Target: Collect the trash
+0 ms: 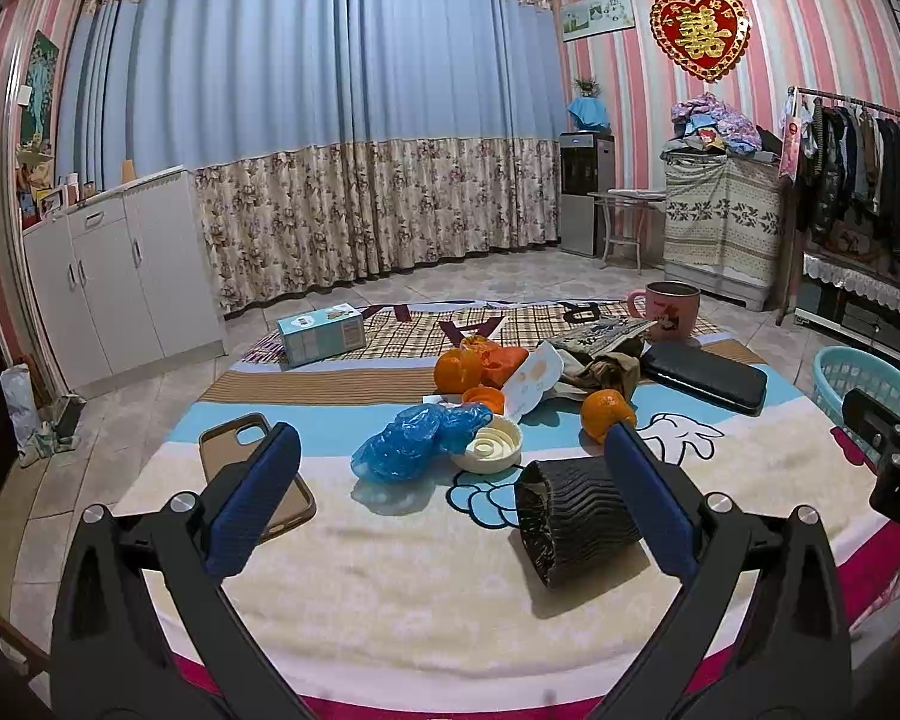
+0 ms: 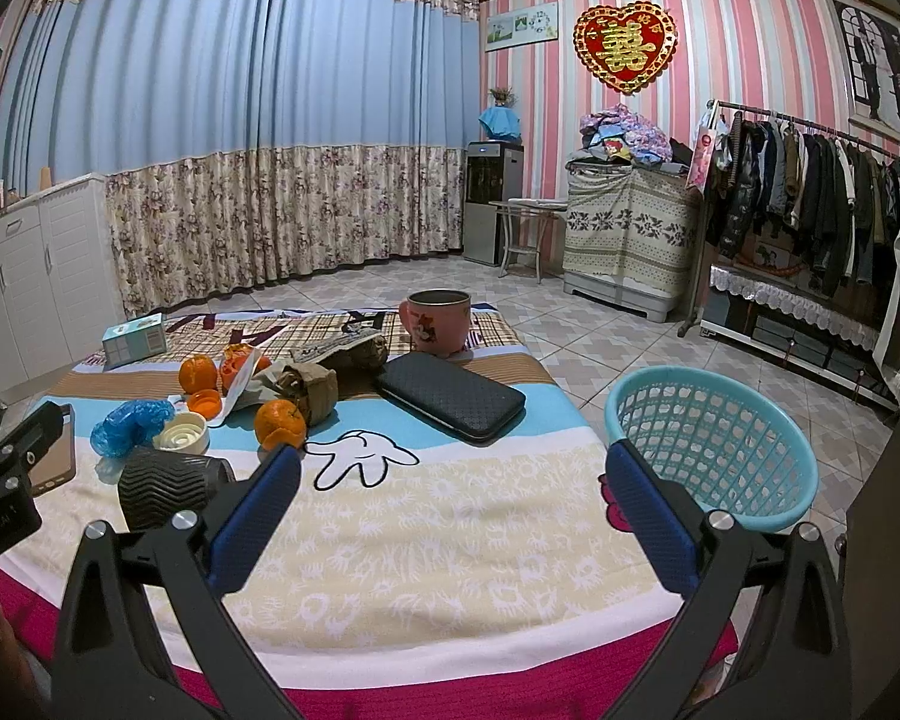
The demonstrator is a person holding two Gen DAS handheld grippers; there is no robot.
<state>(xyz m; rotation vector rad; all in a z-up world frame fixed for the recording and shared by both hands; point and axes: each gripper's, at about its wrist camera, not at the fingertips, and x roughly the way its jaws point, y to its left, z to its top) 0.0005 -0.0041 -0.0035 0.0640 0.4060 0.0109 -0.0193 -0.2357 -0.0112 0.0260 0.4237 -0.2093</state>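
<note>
My left gripper [image 1: 450, 480] hangs with its fingers spread wide and empty over the near table; the black ribbed cup [image 1: 576, 519] lies on its side between them, beside a blue bag [image 1: 417, 441]. My right gripper [image 2: 453, 495] is spread too, the basket [image 2: 714, 438] off the table's right.

A soft printed cloth [image 1: 426, 588] covers the table. At its centre lies a crinkled, glossy blue plastic bag [image 1: 417, 438], touching a smooth cream plastic lid [image 1: 489, 447]. At 5 o'clock lies a matt black ribbed sleeve [image 1: 576, 516]. The 2 finger pads [image 1: 252, 504] are textured blue rubber on matt black arms. At 3 o'clock sits a glossy turquoise plastic lattice basket [image 2: 714, 444].
</note>
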